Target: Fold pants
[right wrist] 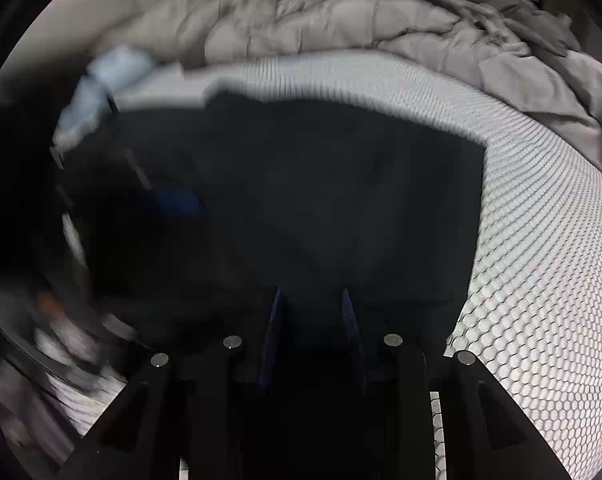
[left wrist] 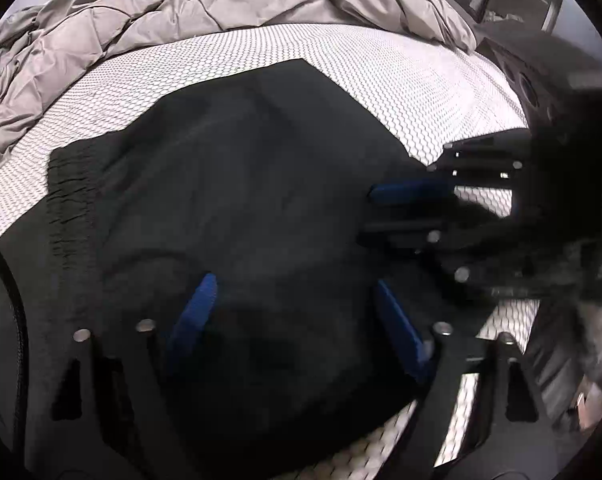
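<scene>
the black pants point(left wrist: 229, 200) lie bunched on the bed point(left wrist: 401, 76). the left hand-held gripper point(left wrist: 293, 300) hovers over them, jaws wide apart, gripping nothing. the right hand-held gripper point(right wrist: 311, 304) has jaws narrowly apart; i cannot tell if cloth is pinched. best to pinch an outer edge and draw it flat. bare bed lies to the right; a rumpled duvet point(left wrist: 141, 8) crowds the far side.
</scene>
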Demonstrator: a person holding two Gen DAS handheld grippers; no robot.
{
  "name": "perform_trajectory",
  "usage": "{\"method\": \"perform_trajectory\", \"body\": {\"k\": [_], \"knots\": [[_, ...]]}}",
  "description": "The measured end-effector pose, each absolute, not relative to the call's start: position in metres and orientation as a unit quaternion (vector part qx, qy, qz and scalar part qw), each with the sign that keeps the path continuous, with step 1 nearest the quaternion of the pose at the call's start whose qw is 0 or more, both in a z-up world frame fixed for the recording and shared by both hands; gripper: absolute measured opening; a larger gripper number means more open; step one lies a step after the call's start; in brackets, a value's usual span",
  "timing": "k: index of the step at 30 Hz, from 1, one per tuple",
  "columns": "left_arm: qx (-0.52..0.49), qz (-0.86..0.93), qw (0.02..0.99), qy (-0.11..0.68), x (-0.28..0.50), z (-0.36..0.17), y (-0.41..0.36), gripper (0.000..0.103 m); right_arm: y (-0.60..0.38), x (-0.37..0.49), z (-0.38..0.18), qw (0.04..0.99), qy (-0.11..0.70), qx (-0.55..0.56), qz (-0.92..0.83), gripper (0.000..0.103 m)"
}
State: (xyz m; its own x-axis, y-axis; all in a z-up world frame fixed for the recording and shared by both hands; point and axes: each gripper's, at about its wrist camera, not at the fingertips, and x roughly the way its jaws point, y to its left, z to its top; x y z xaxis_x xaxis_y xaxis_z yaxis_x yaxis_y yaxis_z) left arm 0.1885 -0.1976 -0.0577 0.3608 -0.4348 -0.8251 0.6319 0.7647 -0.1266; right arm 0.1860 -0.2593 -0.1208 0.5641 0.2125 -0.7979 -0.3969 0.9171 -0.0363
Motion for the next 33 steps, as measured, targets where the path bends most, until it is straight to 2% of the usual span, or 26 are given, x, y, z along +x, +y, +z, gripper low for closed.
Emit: {"method": "perform_trajectory", "body": {"k": [4, 8, 11, 15, 19, 22, 26, 30, 32, 33], "knots": [[0.103, -0.342, 0.819, 0.449, 0.175, -0.044, -0.180, 0.077, -0.278, 0.175, -0.111, 0.877, 0.436, -0.113, 0.167, 0.030], [0.050, -0.335, 0.840, 0.424, 0.182, -0.024, -0.169, 0.077, -0.296, 0.173, -0.099, 0.889, 0.419, -0.061, 0.175, 0.030], [0.026, -0.292, 0.842, 0.452, 0.209, -0.035, -0.175, 0.076, -0.285, 0.190, -0.091, 0.898, 0.398, -0.026, 0.186, 0.030], [0.054, -0.269, 0.840, 0.468, 0.227, -0.054, -0.170, 0.052, -0.262, 0.225, -0.106, 0.887, 0.427, -0.048, 0.171, 0.030], [0.017, -0.257, 0.845, 0.469, 0.222, -0.048, -0.139, 0.051, -0.261, 0.232, -0.108, 0.881, 0.446, -0.106, 0.119, 0.030], [-0.013, -0.262, 0.848, 0.460, 0.221, -0.039, -0.127, 0.051, -0.278, 0.226, -0.099, 0.887, 0.442, -0.074, 0.110, 0.030], [-0.001, -0.265, 0.862, 0.432, 0.231, -0.027, -0.144, 0.051, -0.276, 0.215, -0.080, 0.907, 0.397, -0.050, 0.134, 0.030], [0.036, -0.237, 0.853, 0.464, 0.262, -0.049, -0.171, 0.051, -0.255, 0.241, -0.085, 0.904, 0.400, -0.051, 0.145, 0.030], [0.023, -0.241, 0.848, 0.471, 0.270, -0.056, -0.169, 0.047, -0.251, 0.255, -0.096, 0.894, 0.418, -0.062, 0.145, 0.030], [0.010, -0.245, 0.848, 0.470, 0.271, -0.056, -0.164, 0.042, -0.252, 0.257, -0.100, 0.891, 0.426, -0.078, 0.137, 0.030]]}}
